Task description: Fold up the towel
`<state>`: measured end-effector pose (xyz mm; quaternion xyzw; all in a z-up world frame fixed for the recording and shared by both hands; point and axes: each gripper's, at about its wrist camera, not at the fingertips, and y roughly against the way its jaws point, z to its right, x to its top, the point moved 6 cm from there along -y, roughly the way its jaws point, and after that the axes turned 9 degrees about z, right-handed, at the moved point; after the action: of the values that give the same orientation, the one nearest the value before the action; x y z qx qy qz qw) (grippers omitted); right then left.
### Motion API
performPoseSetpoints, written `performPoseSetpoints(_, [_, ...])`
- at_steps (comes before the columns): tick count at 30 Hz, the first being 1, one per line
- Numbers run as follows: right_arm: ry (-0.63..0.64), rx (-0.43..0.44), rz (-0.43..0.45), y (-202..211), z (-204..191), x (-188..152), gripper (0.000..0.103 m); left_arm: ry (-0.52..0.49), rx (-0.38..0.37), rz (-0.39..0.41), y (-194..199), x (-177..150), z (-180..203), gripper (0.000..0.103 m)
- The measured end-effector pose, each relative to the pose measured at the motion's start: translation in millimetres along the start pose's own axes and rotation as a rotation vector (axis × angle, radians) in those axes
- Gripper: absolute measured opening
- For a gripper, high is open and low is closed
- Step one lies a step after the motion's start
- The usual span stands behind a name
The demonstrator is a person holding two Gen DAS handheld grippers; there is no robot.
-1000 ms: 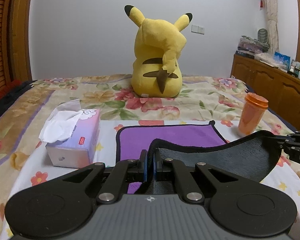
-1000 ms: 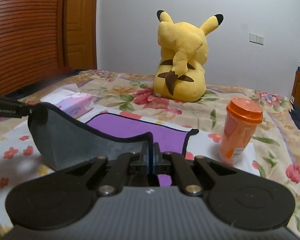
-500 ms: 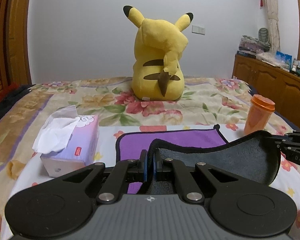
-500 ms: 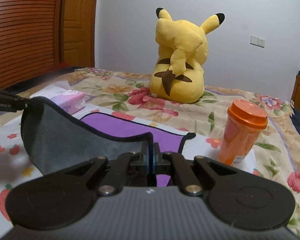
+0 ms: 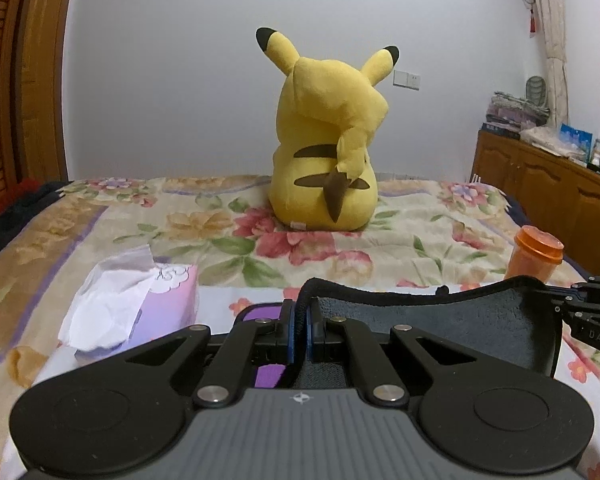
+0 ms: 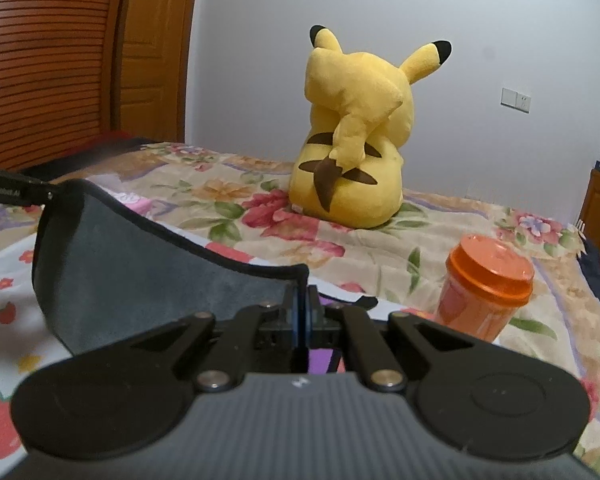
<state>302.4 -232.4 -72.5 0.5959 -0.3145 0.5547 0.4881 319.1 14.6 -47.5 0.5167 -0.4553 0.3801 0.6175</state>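
Observation:
The towel (image 5: 440, 320) is purple on one face and grey on the other, with a black hem. It lies on the bed, and its near edge is lifted and stretched between both grippers. My left gripper (image 5: 299, 326) is shut on the towel's left near corner. My right gripper (image 6: 302, 312) is shut on the right near corner, with the grey underside (image 6: 140, 284) hanging to its left. Small strips of the purple face (image 5: 270, 374) show under the lifted part. Each gripper shows at the edge of the other's view.
A pink tissue box (image 5: 140, 308) stands left of the towel. An orange lidded cup (image 6: 484, 288) stands to its right. A yellow plush toy (image 5: 328, 152) sits farther back on the floral bedspread (image 5: 420, 236). A wooden cabinet (image 5: 548, 188) runs along the right wall.
Both grippers have carried the lifted towel edge up and forward toward the far edge. Far less of the purple face shows now.

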Motion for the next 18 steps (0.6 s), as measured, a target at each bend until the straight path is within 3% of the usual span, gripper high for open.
performPoseSetpoints(18, [0.010,-0.063,0.044,-42.1,13.9,19.3,0.004,0.000,0.033,0.047,-46.4,19.1,-6.1,0.008])
